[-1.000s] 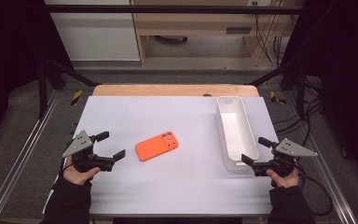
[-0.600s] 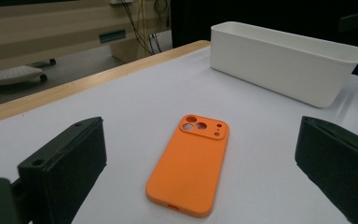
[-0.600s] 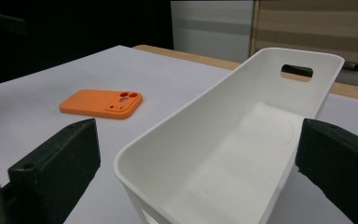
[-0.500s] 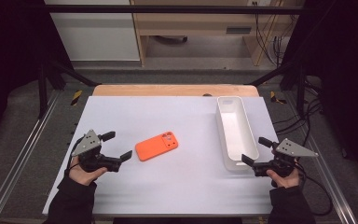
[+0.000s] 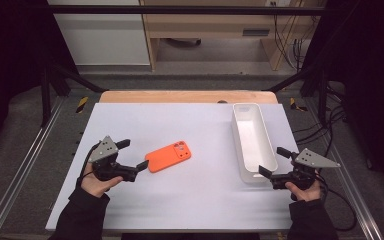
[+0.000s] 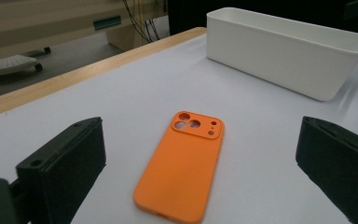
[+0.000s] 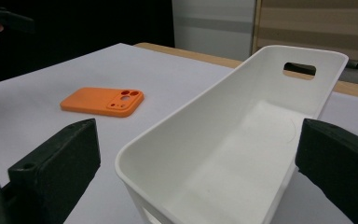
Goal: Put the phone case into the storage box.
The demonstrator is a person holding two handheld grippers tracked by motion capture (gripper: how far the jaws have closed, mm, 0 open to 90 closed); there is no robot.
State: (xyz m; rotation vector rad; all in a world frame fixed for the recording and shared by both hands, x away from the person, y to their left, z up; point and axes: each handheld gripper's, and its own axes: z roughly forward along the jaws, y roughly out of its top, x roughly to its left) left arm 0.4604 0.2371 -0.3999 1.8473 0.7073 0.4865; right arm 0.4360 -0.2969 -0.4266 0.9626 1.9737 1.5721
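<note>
Phone case (image 6: 182, 167), orange, lies flat and camera-cutout side up on the white table (image 5: 195, 200), roughly mid-table, well apart from the white bin (image 5: 252, 142) on the right. Left gripper (image 5: 132, 160) sits just beside its near short end, jaws spread wide w/ the case lined up between them, not touching. Right gripper (image 5: 270, 162) also spread, at the near end of the bin, wall between its jaws but no contact afaict. Handling guess: case is light, thin, prob flexible silicone or soft plastic, grippy not slick, not fragile. Flat on the table means little edge to catch, so pinch across the long sides near the middle, low to the surface; end grip would let it droop or bend.
</note>
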